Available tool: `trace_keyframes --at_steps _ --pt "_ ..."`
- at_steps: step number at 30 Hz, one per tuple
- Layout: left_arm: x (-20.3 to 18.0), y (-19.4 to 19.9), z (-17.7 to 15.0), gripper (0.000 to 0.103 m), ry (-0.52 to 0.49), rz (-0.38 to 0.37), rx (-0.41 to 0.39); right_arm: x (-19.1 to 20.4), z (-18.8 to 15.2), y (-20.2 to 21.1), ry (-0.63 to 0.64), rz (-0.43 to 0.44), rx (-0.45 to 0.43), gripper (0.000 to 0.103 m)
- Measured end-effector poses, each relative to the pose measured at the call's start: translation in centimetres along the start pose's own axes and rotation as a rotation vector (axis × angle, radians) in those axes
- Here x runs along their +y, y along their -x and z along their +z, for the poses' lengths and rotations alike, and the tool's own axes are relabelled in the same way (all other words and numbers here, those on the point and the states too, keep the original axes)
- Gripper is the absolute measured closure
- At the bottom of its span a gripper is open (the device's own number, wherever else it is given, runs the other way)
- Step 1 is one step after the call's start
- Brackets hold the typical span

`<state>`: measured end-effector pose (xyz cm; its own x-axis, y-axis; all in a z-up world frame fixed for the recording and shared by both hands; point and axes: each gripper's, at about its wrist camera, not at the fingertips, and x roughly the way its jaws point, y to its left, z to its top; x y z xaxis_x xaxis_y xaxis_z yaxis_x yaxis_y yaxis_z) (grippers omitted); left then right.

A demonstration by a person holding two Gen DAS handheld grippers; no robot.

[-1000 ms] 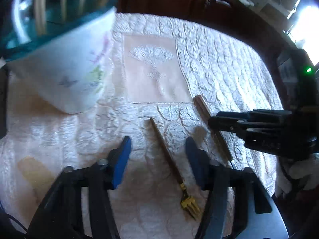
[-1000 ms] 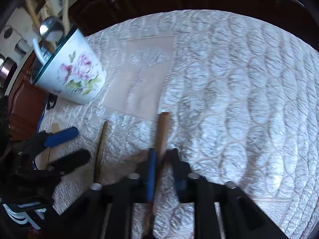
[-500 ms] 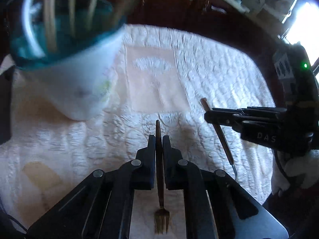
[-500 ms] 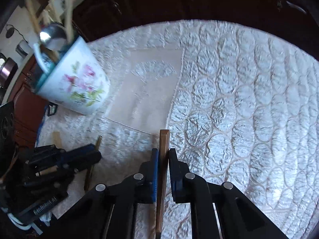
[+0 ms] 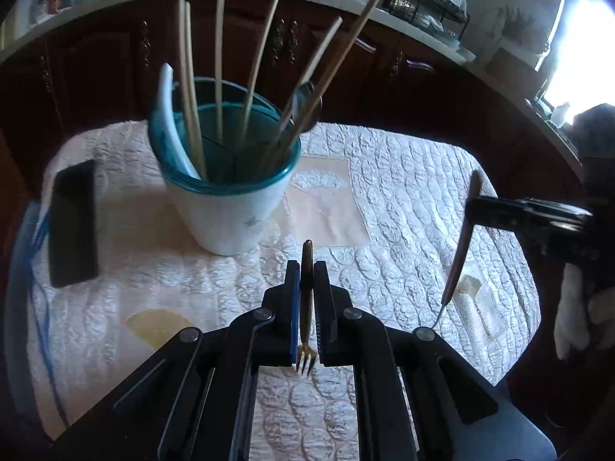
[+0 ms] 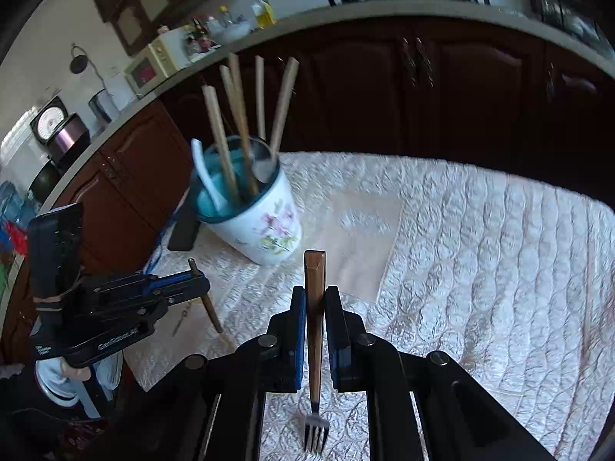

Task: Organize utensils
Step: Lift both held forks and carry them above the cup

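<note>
With a fork clamped in each gripper, both hang above the table (image 5: 403, 176), short of the cup (image 5: 230, 211).

Left gripper (image 5: 306, 280) pinches a dark-handled fork (image 5: 306, 307) by its handle, tines toward the camera; right gripper (image 6: 315, 307) grips a wooden-handled fork (image 6: 315, 326) the same way. Both forks are clear of the quilted cloth. The floral cup, blue inside, stands just ahead, already crowded with chopsticks (image 5: 219, 69) and a white spoon (image 5: 171, 126). A phone (image 5: 73, 223) lies left of it. The pickup looks done; delivery likely comes next, each fork tipped upright over the rim and threaded through the sticks before release.
</note>
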<state>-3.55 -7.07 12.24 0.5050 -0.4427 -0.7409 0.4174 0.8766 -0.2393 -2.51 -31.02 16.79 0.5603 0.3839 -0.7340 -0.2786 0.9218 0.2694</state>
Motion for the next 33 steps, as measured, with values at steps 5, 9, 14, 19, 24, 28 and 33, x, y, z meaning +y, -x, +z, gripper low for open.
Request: trace_keyframes --at_steps 5,9,14,19,24,28,33 --pt "0.6 1.4 0.2 0.098 0.006 0.018 -0.027 1.3 0.5 1.9 0.034 0.007 -0.035 0.094" --pt "1.0 2.5 0.4 0.098 0.011 0.029 -0.049 1.7 1.2 2.9 0.034 0.017 -0.057 0.094" --pt "1.9 3.9 0.9 0.098 0.016 0.045 -0.073 3.3 2.2 3.5 0.061 0.033 -0.082 0.094" --pt "3.2 5.7 1.7 0.098 0.034 0.057 -0.108 4.3 3.4 4.1 0.078 0.055 -0.111 0.094" --pt "4.6 7.7 3.2 0.098 0.063 0.064 -0.150 5.2 4.5 4.8 0.091 0.081 -0.131 0.094" --pt "5.1 9.2 5.1 0.098 0.072 0.071 -0.193 5.9 5.9 5.9 0.098 0.119 -0.156 0.094" --pt "5.2 10.1 7.9 0.098 0.077 0.076 -0.247 7.4 8.7 7.2 0.125 0.126 -0.219 0.094"
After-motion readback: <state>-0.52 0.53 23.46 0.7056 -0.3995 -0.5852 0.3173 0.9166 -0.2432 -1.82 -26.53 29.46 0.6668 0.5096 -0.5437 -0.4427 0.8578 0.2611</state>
